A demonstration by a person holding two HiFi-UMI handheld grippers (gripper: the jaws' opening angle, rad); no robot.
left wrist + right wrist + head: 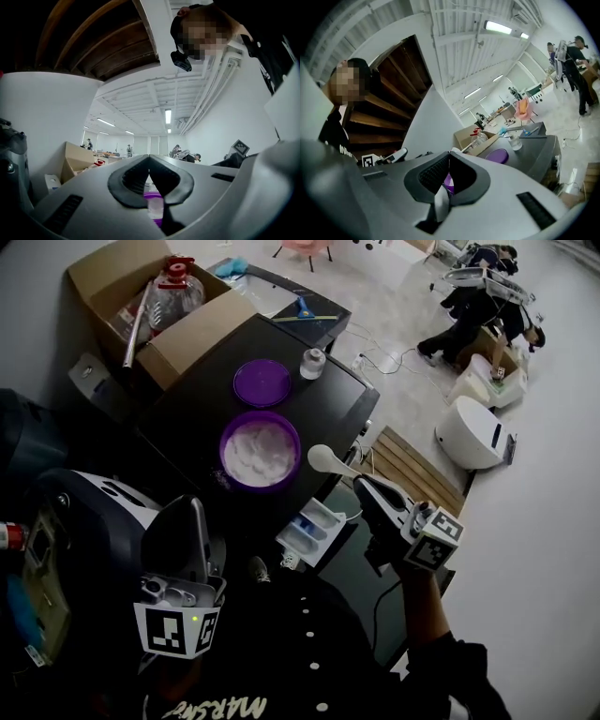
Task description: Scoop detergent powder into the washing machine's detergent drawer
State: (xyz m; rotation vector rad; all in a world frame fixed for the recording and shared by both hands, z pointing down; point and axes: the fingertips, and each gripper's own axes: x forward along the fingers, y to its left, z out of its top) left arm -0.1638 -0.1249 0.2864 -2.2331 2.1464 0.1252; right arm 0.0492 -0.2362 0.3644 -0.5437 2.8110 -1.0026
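Note:
A purple bowl (260,451) of white detergent powder sits on the dark washing machine top (187,404), with its purple lid (262,382) lying behind it. Below the front edge, the detergent drawer (314,529) stands pulled open. My right gripper (362,487) is shut on the handle of a white scoop (325,458), which hangs over the machine's front right corner, just right of the bowl and above the drawer. The handle (442,201) shows between the pads in the right gripper view. My left gripper (195,506) is shut and holds nothing, near the bowl's left front; the bowl (153,202) shows below its tips.
A small clear jar (312,363) stands behind the lid. An open cardboard box (155,296) holding a bottle sits at the back left. On the floor to the right are a white round appliance (473,432), wooden slats (412,465) and cables. People stand far off.

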